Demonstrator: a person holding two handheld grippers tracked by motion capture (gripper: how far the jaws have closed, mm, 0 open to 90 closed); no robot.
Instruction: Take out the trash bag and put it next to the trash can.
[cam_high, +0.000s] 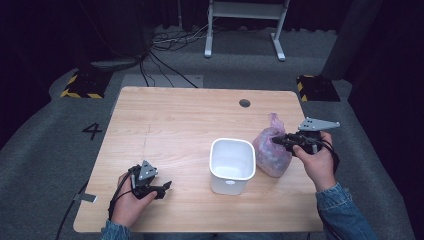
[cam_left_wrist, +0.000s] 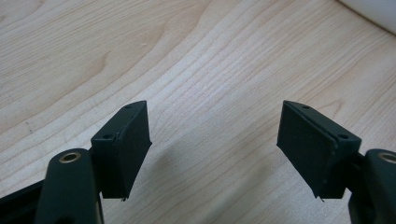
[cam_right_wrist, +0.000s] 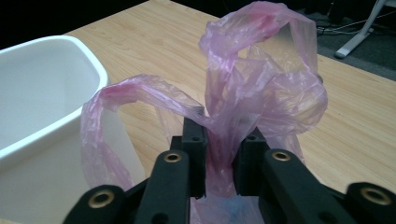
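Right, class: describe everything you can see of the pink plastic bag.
The pink plastic bag is thin, crinkled and translucent, bulging with contents I cannot make out. It sits on the wooden table just right of the white bin, close against it. Its neck is gathered and its loose handles stand up. The right gripper has that gathered neck between its jaws.

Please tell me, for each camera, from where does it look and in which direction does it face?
High view: above the person's side, facing forward and down on the table; both forearms and hands show.
Left gripper view: rides the left claw, facing the bare tabletop; its open black jaws show.
Right gripper view: rides the right claw, facing the pink bag between its jaws.
Shared: the white bin appears in the high and right gripper views.
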